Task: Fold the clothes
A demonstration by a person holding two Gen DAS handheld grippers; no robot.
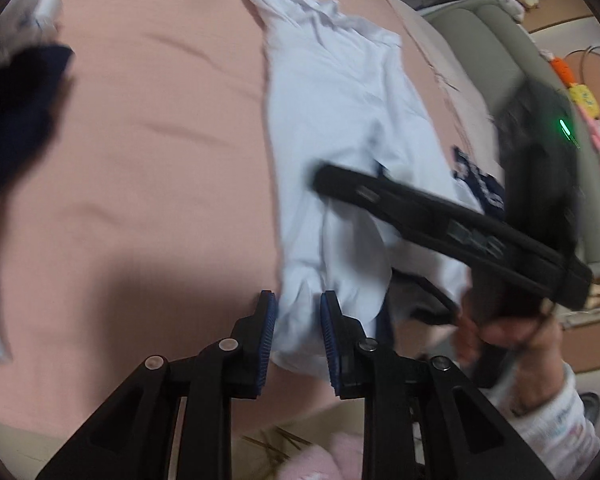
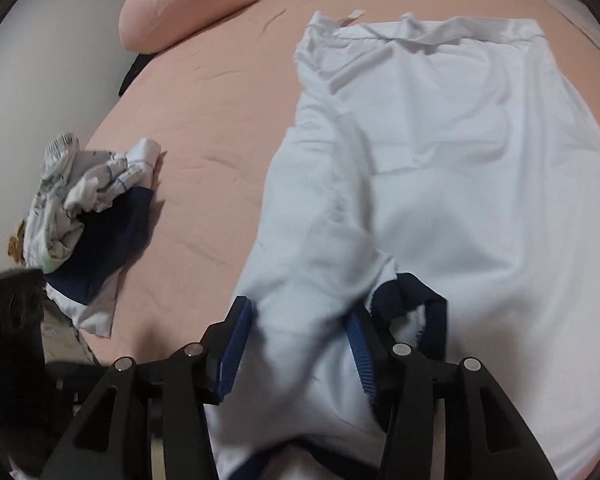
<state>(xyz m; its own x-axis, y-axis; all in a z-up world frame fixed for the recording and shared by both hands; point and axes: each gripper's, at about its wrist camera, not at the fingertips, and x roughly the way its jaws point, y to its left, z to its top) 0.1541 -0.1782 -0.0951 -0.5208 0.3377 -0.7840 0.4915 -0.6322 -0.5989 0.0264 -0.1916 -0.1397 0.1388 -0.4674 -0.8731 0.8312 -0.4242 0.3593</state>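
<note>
A white shirt (image 1: 332, 120) with navy trim lies lengthwise on the pink bed sheet (image 1: 148, 152). My left gripper (image 1: 298, 304) has its blue pads on either side of a bunched end of the shirt, jaws a little apart. My right gripper (image 2: 298, 316) stands wider, with a fold of the white shirt (image 2: 440, 160) between its pads and a navy cuff (image 2: 404, 292) by the right pad. The right gripper also shows in the left wrist view (image 1: 440, 220), lying across the shirt.
A crumpled pile of patterned white and navy clothes (image 2: 88, 204) lies at the left of the bed. A pink pillow (image 2: 172, 8) is at the far end. A grey sofa (image 1: 512, 64) and toys stand beyond the bed's right edge.
</note>
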